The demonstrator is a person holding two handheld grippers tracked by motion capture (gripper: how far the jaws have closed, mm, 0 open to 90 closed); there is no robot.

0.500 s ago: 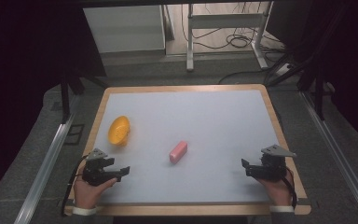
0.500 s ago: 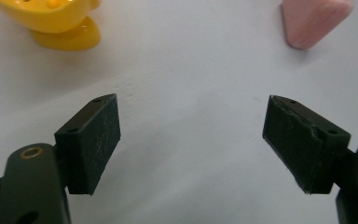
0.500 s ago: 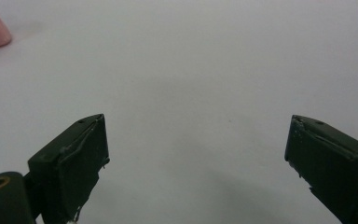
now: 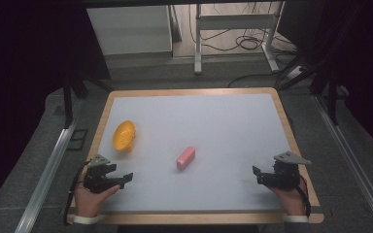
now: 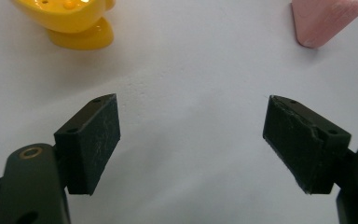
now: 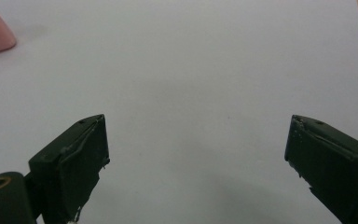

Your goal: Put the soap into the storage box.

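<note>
A small pink block [image 4: 185,158], oblong with rounded corners, lies near the middle of the white table [image 4: 223,121]. A yellow bowl [image 4: 124,135] sits to its left. The left gripper [image 4: 121,178] and right gripper [image 4: 258,175] rest near the front corners, jaws spread wide apart, holding nothing.

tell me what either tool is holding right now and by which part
Nothing is held. The left tool and the right tool both stand open over bare table, apart from the pink block and the yellow bowl.
</note>
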